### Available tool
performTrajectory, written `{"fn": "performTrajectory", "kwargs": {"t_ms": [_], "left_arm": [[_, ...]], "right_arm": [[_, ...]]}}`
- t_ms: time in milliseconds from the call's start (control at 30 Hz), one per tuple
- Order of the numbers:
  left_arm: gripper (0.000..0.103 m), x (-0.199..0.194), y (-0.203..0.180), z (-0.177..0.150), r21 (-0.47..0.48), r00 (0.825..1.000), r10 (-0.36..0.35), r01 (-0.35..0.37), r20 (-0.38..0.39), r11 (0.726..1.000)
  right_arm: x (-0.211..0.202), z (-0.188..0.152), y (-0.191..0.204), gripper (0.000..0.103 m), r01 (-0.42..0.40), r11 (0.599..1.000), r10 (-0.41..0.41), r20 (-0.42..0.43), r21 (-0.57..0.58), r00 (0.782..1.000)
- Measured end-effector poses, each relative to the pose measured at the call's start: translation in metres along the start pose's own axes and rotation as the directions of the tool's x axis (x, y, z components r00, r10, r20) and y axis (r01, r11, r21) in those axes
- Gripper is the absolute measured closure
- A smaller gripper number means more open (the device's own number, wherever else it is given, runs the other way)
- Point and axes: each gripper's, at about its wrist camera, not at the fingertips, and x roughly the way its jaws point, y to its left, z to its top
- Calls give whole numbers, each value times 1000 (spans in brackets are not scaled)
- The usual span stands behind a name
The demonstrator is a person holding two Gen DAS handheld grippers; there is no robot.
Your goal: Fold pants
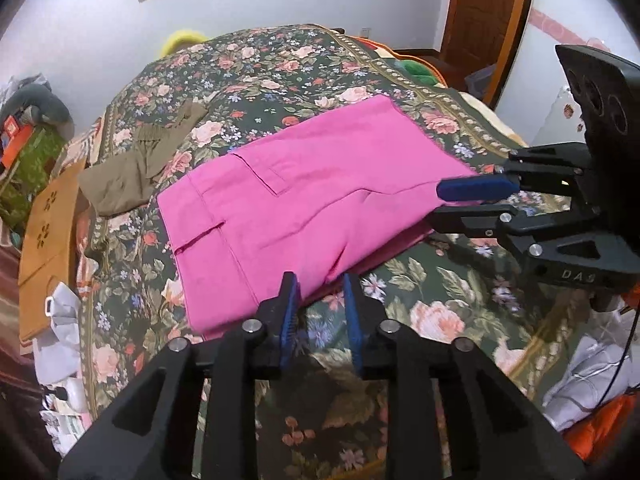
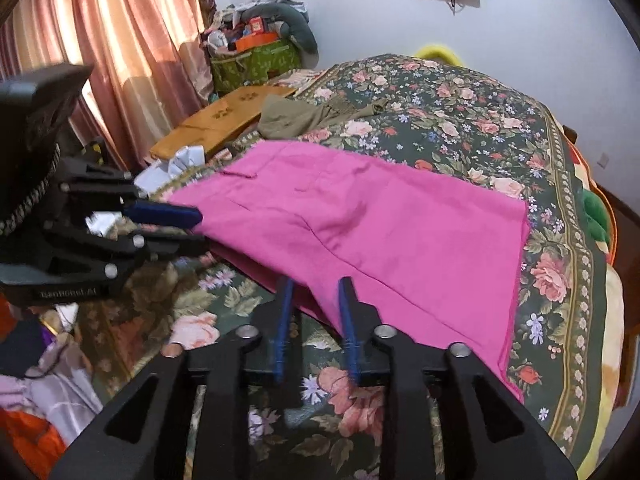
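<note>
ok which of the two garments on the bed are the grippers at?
The pink pants, lying flat; the left gripper and right gripper both sit at their near edge. The olive garment lies crumpled farther back, untouched.

Both tools are showing the same build. The left gripper (image 1: pixel 318 284) is wearing matte black angular linkage arms with triangular cut-outs, round silver screw heads (image 1: pixel 252 325) at the pivots, and ribbed blue pads (image 1: pixel 290 312) lining its two fingers. The right gripper (image 2: pixel 316 288) is matching it: black arms, silver screws (image 2: pixel 385 331), blue pads (image 2: pixel 347 332). Seen from the left, the right unit's body is carrying pale embossed letters (image 1: pixel 578 275) and a black mount with three round recesses (image 1: pixel 600 100); a thin black cable (image 1: pixel 624 344) is hanging beneath.
</note>
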Motion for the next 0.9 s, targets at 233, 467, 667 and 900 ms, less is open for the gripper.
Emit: {"fn": "performTrajectory", "kwargs": {"t_ms": [233, 467, 667, 900], "left_arm": [[52, -19, 22, 18, -136, 997, -27, 37, 73, 990], [50, 8, 38, 29, -221, 998, -50, 58, 40, 974], [41, 32, 41, 10, -206, 1000, 26, -27, -7, 978], [38, 27, 56, -1, -228, 999, 43, -41, 3, 973]], "right_arm": [[-8, 18, -6, 59, -43, 996, 38, 60, 84, 997], [25, 19, -14, 58, -68, 981, 72, -14, 183, 997], [37, 1, -21, 58, -37, 983, 50, -68, 178, 996], [24, -14, -44, 52, 4, 973, 16, -87, 229, 996]]}}
